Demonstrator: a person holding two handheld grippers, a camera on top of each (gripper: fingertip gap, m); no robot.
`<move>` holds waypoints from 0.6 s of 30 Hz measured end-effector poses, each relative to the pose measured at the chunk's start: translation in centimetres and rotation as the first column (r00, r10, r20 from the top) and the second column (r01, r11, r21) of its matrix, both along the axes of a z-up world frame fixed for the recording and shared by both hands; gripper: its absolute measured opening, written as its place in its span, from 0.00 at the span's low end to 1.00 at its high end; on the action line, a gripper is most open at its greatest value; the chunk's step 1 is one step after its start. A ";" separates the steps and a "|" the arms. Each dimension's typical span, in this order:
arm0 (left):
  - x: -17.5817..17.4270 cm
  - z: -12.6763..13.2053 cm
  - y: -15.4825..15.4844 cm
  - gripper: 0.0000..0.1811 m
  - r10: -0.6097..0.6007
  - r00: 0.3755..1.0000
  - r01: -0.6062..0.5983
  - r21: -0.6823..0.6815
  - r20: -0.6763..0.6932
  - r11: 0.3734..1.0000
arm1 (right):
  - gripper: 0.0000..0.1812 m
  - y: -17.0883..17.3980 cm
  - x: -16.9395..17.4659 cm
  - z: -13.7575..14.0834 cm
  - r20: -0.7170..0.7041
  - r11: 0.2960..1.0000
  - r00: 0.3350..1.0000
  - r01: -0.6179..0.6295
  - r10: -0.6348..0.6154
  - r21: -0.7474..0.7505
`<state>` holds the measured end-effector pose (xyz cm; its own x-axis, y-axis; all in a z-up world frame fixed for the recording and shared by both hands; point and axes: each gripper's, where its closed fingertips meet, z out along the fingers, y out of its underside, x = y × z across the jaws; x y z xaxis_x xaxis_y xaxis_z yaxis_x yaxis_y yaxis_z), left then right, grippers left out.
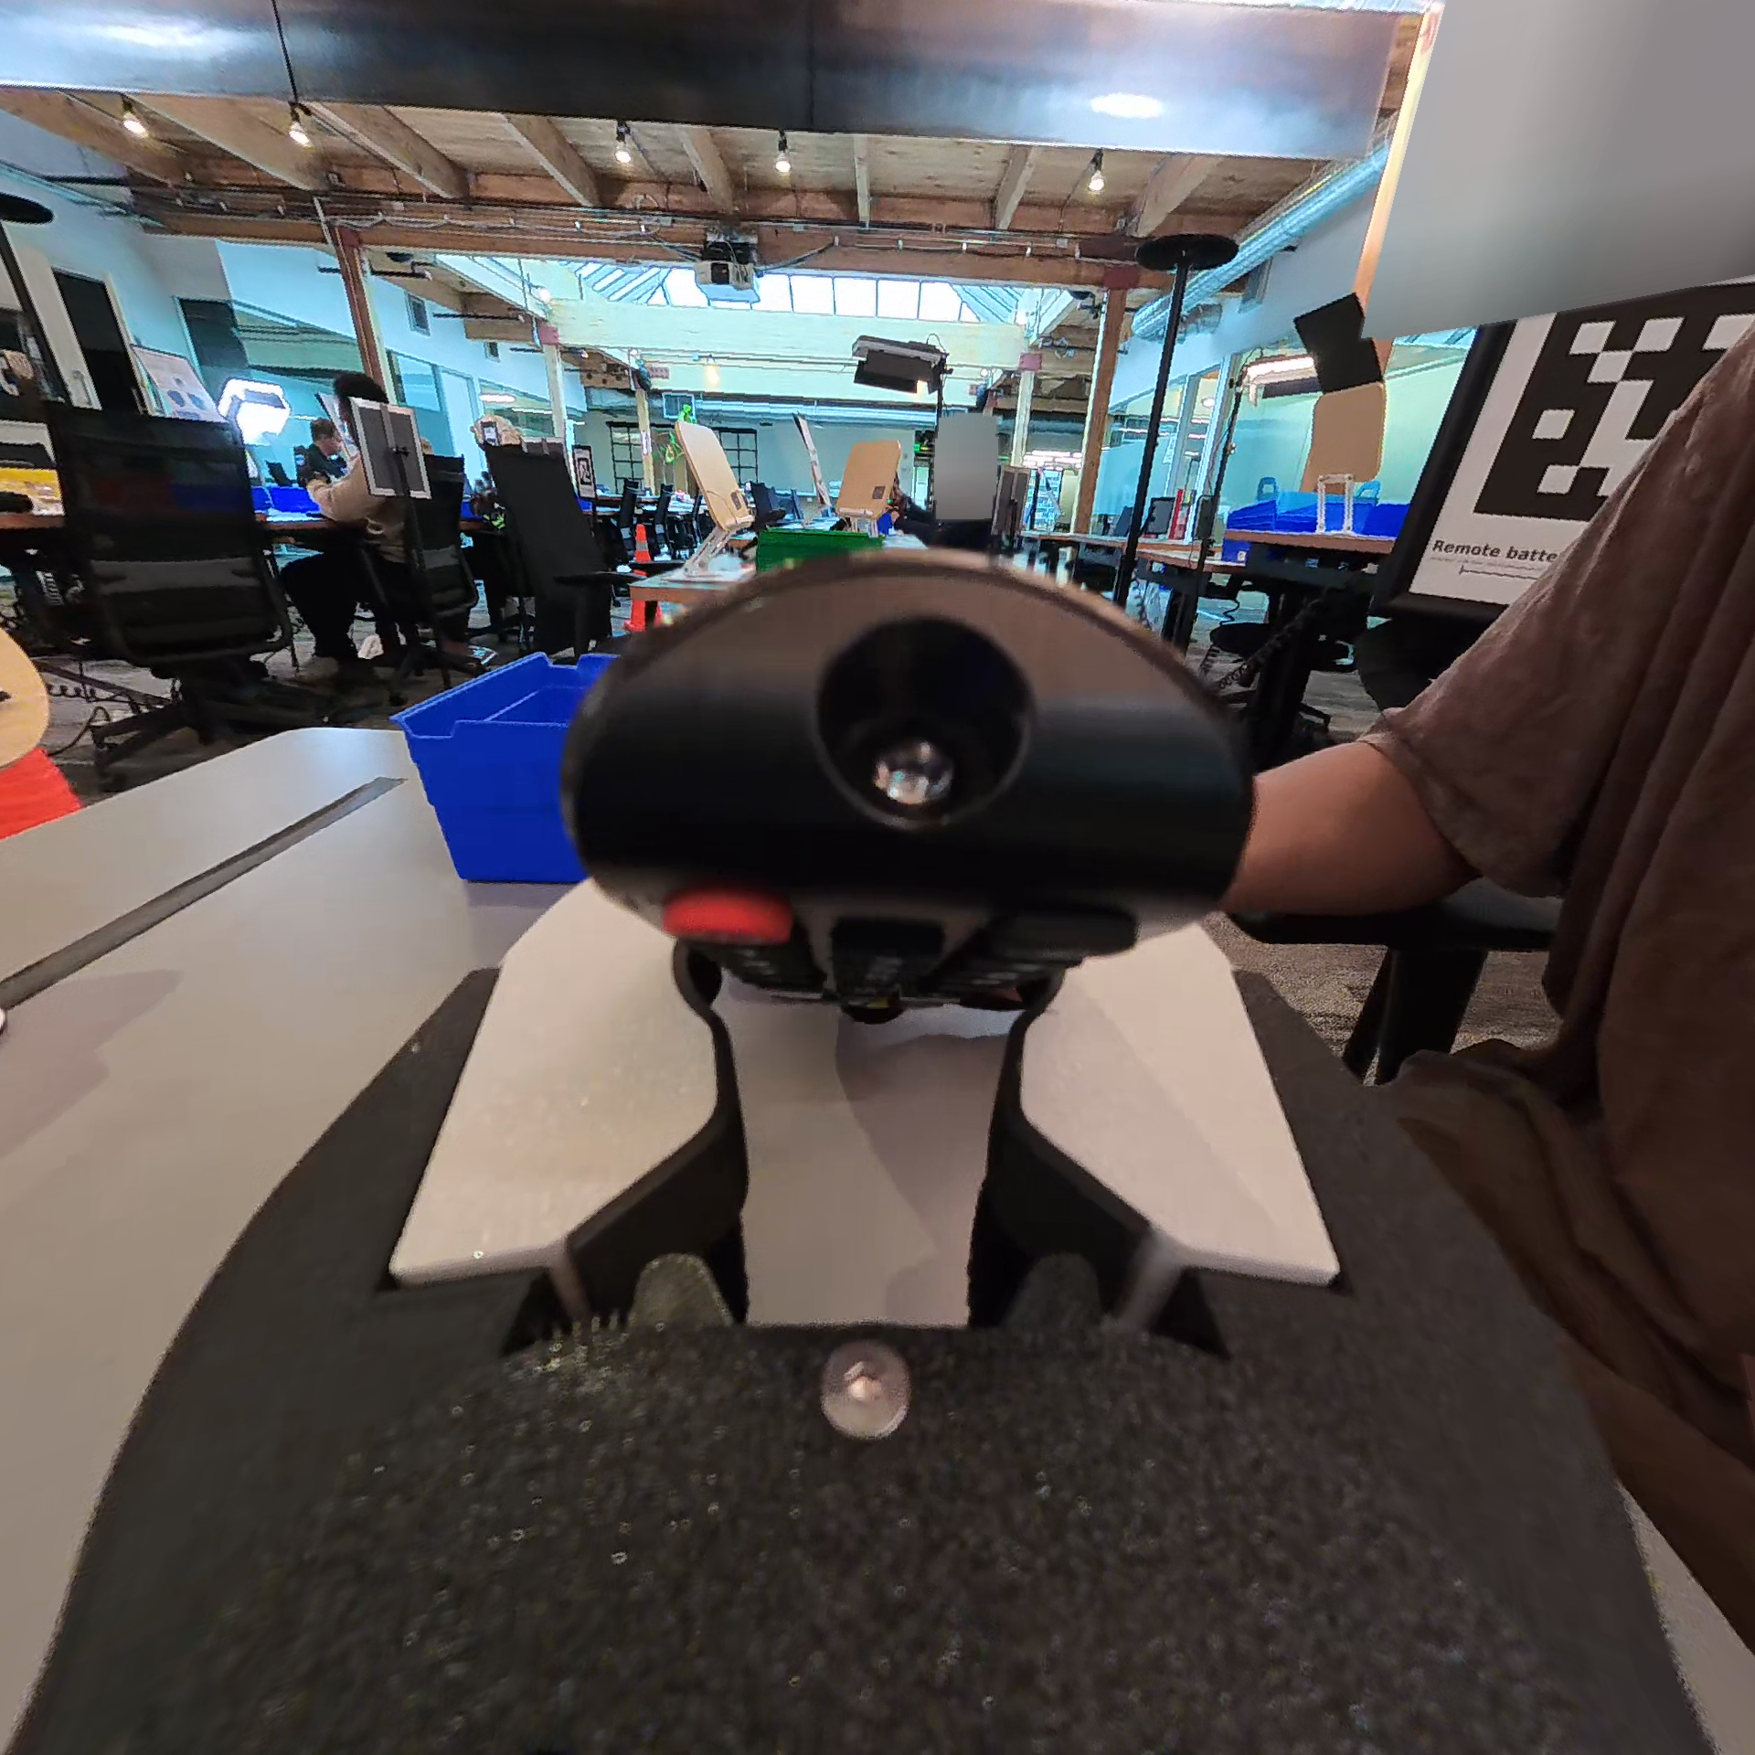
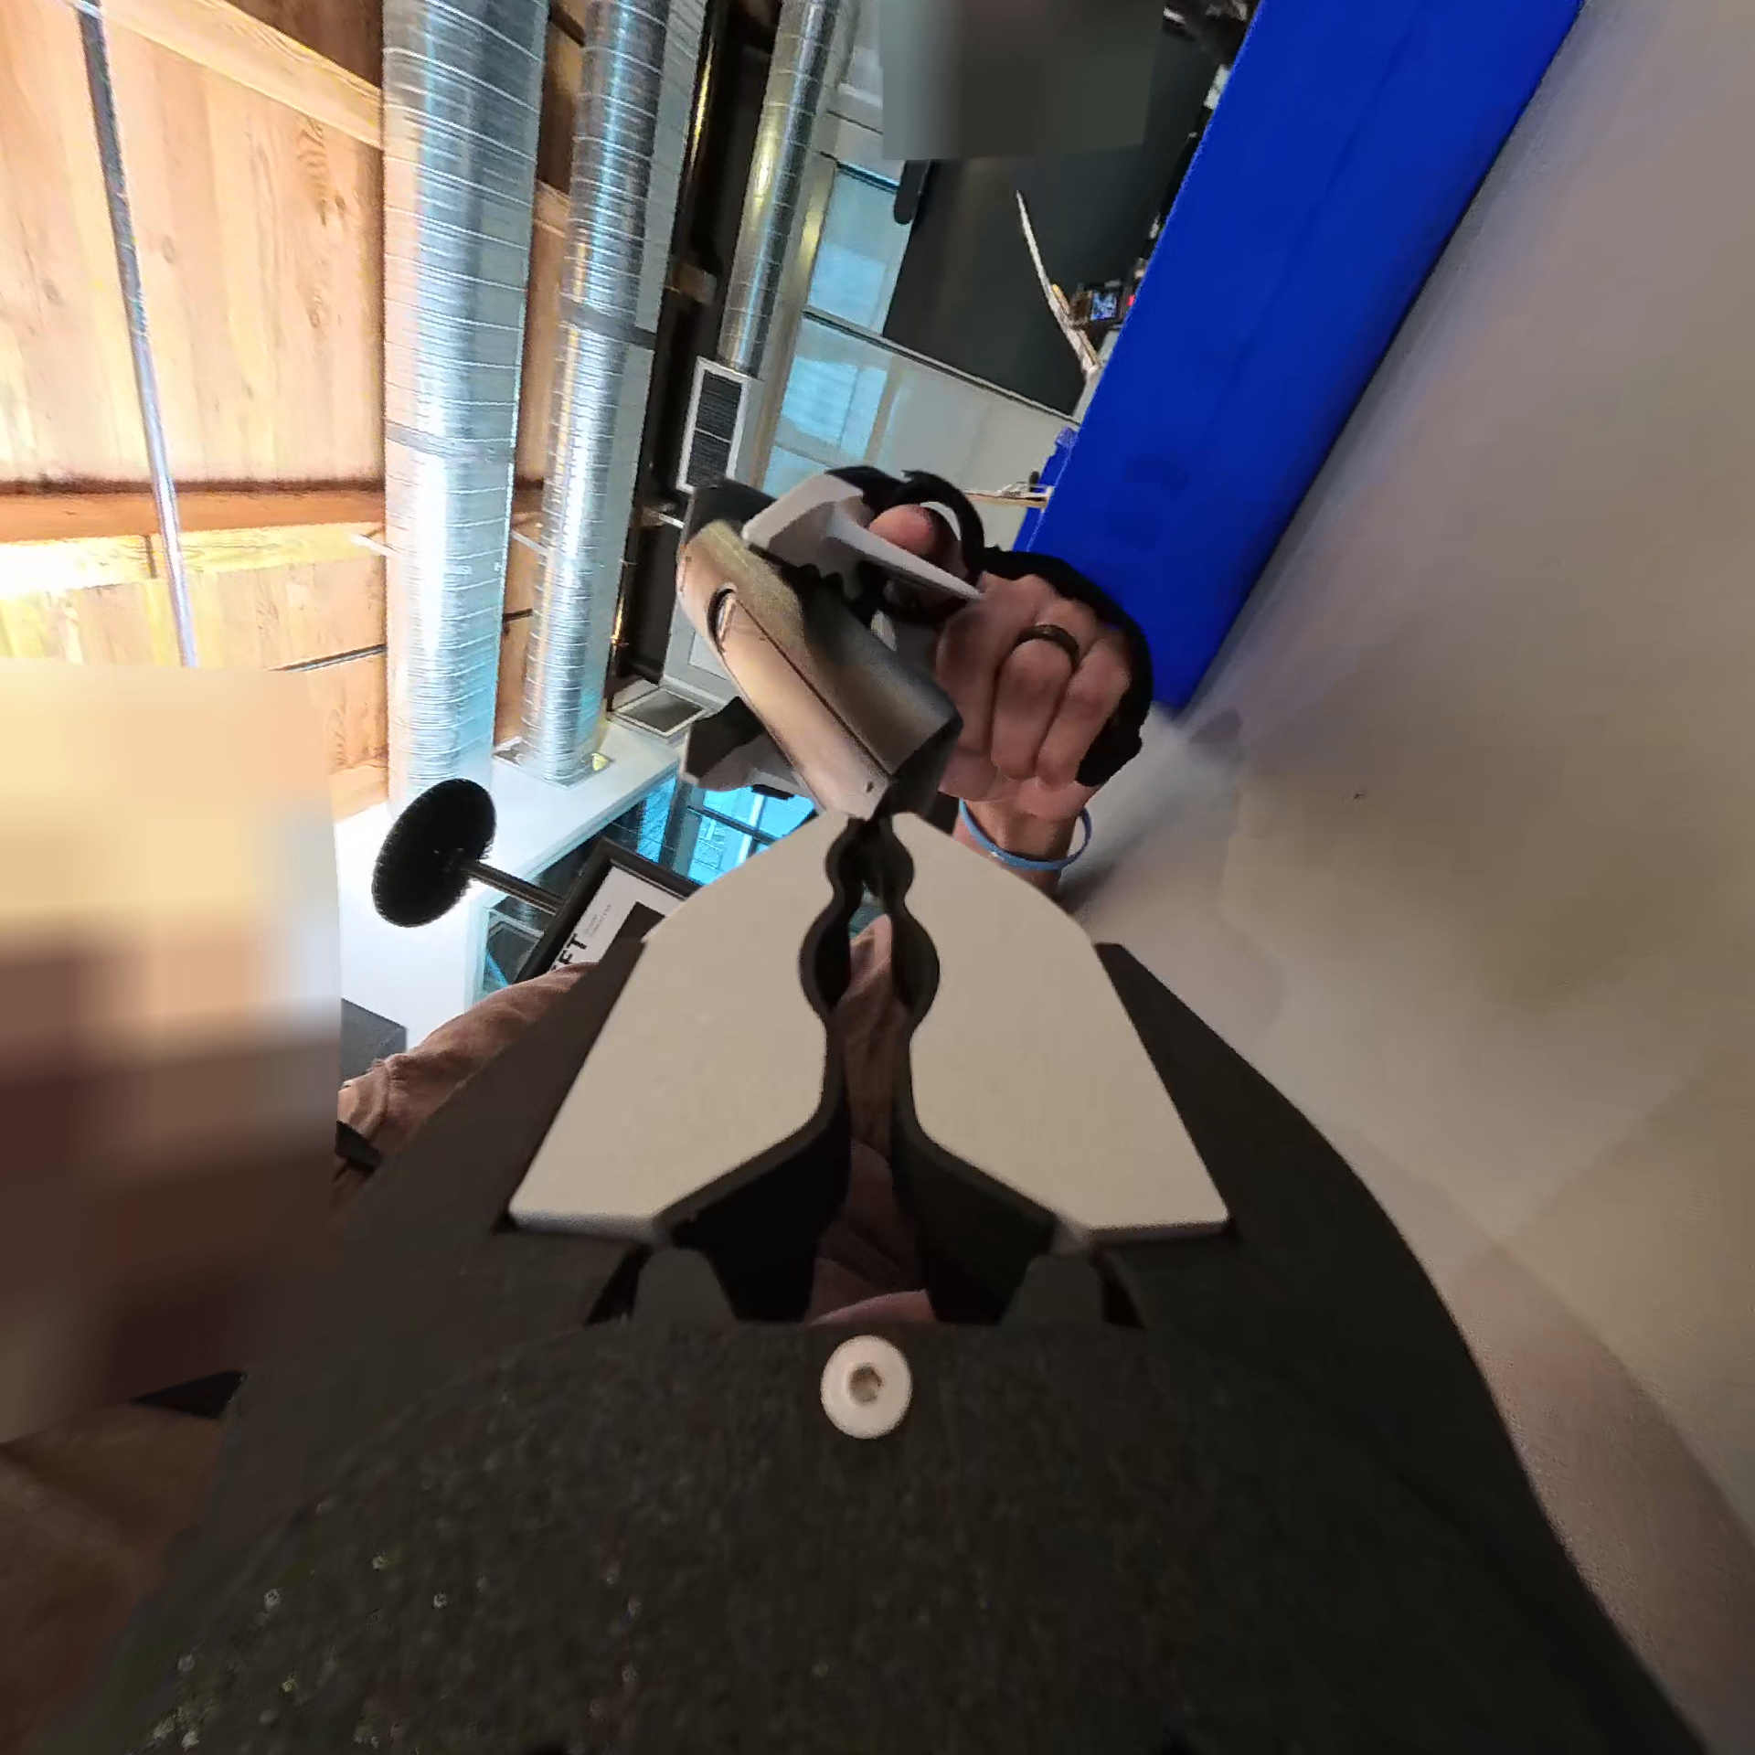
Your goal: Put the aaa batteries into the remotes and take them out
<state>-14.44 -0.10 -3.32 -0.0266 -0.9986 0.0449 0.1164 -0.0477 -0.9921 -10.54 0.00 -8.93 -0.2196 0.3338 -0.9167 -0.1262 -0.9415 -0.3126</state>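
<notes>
At the left gripper (image 1: 864, 988): clamped on the remote (image 1: 902, 741), fingers on either side of its body, held clear above the grey table (image 1: 190, 950).
Remote: emitter end towards the left camera, key face with the red button (image 1: 726, 916) turned downward, silver back upward.
Right gripper (image 2: 869, 840): fingers drawn nearly together, tips right at the remote's near end; impossible to tell whether pinching a cover edge or only touching.
AAA batteries: none visible in either view; inside the remote or elsewhere, cannot tell.
Likely step: probably working the back cover with the right tips; a judgement only.
Risk, slipping: smooth rounded shell held at a narrow span; a hard pull or push from the right tips likely to twist or slide it out of the left fingers.
Risk, missed edge: closed tips possibly skating off the silver back (image 2: 817, 665) with no real purchase.
Risk, falling parts: cover or cells released in mid-air liable to drop and roll on the table, perhaps towards the blue bin (image 1: 494, 760).
Left view only: key face, red button, emitter window, bin standing on the table.
Right view only: silver back with its seam and notch, contact point of the right tips, hand (image 2: 1035, 684) wrapped round the left gripper's handle.
</notes>
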 end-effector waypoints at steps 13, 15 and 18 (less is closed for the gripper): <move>-1.2 1.5 1.0 0.33 0.017 0.994 -0.009 -0.072 0.107 0.997 | 0.00 1.7 1.3 -1.5 0.050 0.996 0.995 0.087 -0.086 -0.017; -1.5 1.5 1.3 0.34 0.037 0.994 -0.030 -0.064 0.105 0.997 | 0.00 1.6 1.3 -1.0 0.039 0.997 0.997 0.074 -0.074 -0.001; -0.9 1.1 0.9 0.33 0.022 0.996 -0.017 -0.052 0.090 0.998 | 0.04 1.0 0.4 -0.6 -0.001 0.999 0.999 0.041 -0.041 -0.032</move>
